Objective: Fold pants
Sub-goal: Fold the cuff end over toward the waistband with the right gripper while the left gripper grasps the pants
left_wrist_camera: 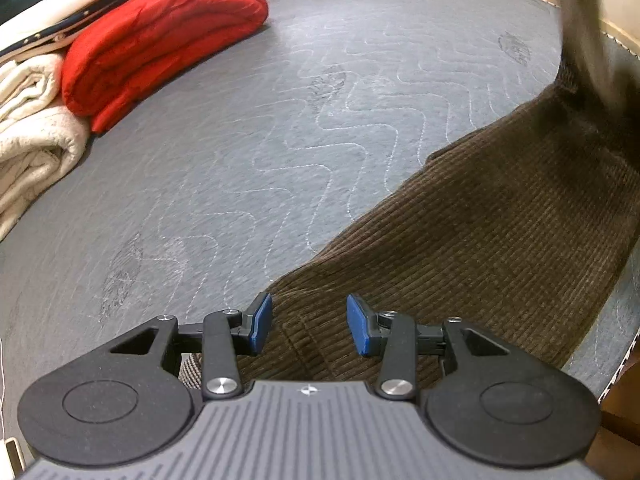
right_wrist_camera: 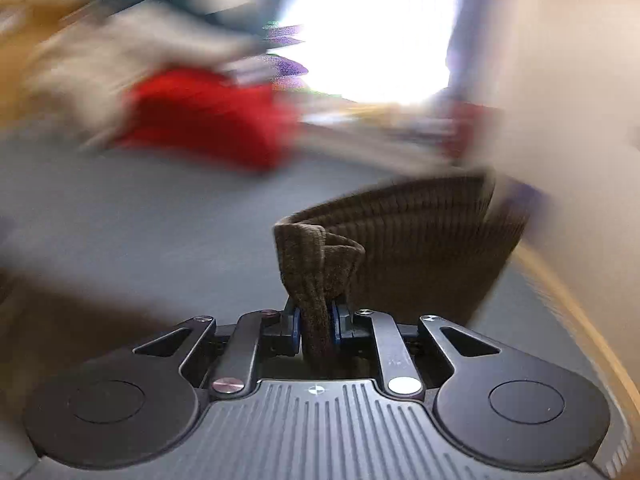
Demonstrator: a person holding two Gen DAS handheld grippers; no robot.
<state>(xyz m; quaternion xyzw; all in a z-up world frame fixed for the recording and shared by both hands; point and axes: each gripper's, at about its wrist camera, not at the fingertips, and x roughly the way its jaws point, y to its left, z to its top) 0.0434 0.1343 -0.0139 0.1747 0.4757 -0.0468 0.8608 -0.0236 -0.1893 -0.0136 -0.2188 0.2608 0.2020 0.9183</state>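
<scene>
**Right gripper clamped on pants, left gripper apart**

Now the right gripper [right_wrist_camera: 316,326] has its blue pads pressed together on a bunched fold of the brown corduroy pants [right_wrist_camera: 400,248], lifting that end clear of the grey quilted mattress [right_wrist_camera: 140,208]; its view is blurred. The left gripper [left_wrist_camera: 308,326] points steeply down, jaws partly apart and gripping nothing, poised just over the pants' near end. Beyond lie a folded red blanket [left_wrist_camera: 160,36] and cream blankets [left_wrist_camera: 36,136].
</scene>
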